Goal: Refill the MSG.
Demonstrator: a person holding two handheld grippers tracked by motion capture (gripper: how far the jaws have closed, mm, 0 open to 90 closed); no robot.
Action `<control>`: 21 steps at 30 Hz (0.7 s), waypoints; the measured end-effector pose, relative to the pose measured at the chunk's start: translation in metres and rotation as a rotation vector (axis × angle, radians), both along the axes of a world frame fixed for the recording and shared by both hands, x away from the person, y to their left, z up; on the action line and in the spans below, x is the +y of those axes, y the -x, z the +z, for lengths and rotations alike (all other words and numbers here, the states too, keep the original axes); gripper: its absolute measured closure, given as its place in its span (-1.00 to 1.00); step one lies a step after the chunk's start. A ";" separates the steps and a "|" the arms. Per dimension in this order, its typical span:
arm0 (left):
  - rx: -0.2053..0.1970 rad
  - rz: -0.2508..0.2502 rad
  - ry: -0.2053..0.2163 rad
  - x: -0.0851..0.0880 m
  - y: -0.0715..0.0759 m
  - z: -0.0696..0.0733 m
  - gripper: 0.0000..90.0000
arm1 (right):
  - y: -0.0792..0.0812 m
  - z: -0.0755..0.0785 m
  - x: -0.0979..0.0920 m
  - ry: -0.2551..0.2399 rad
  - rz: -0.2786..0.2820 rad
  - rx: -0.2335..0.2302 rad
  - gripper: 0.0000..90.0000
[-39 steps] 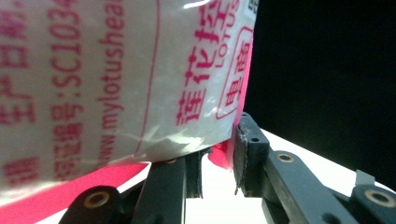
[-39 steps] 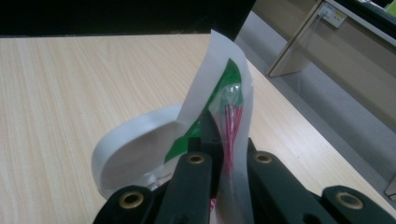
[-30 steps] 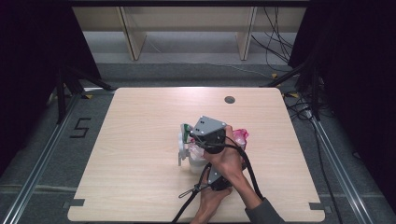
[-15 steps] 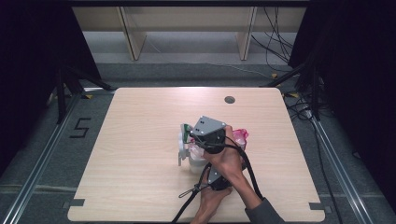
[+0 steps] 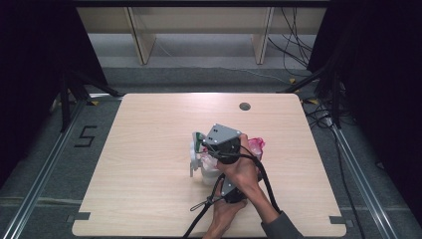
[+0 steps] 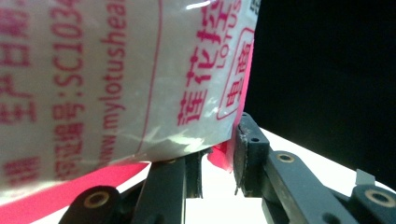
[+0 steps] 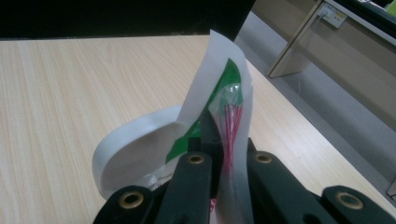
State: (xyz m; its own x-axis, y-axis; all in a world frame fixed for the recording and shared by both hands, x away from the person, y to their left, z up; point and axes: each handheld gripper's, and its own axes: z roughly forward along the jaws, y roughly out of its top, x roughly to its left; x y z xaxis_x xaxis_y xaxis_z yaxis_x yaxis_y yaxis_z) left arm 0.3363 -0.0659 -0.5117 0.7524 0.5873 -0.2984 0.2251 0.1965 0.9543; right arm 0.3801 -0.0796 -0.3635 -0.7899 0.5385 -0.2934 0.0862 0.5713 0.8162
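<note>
Mostly bare table around you, edges well apart from work. Mid-table, your left gripper pinches white-pink bag, print "mylotus…", "LOTUS", "SC1034". Your right gripper, pressed together, pinches green-white packet.

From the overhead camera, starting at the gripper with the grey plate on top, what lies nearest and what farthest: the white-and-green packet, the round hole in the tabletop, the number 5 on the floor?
From the right gripper:
1. white-and-green packet, in its jaws, mid-table.
2. round hole, toward the table's far edge.
3. number 5, on the floor, left of the table.
</note>
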 end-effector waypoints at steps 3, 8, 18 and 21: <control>0.003 0.005 0.006 0.000 -0.001 0.000 0.66 | 0.000 -0.001 0.002 0.008 0.002 -0.007 1.00; 0.003 -0.001 0.002 -0.001 0.000 0.000 0.66 | -0.003 0.000 -0.002 0.002 0.007 -0.011 1.00; -0.021 -0.008 -0.115 0.007 -0.003 -0.001 0.66 | -0.001 0.000 -0.002 -0.002 -0.001 0.000 1.00; -0.004 -0.003 -0.007 -0.001 -0.001 0.001 0.66 | -0.001 0.002 -0.002 0.003 0.007 -0.019 1.00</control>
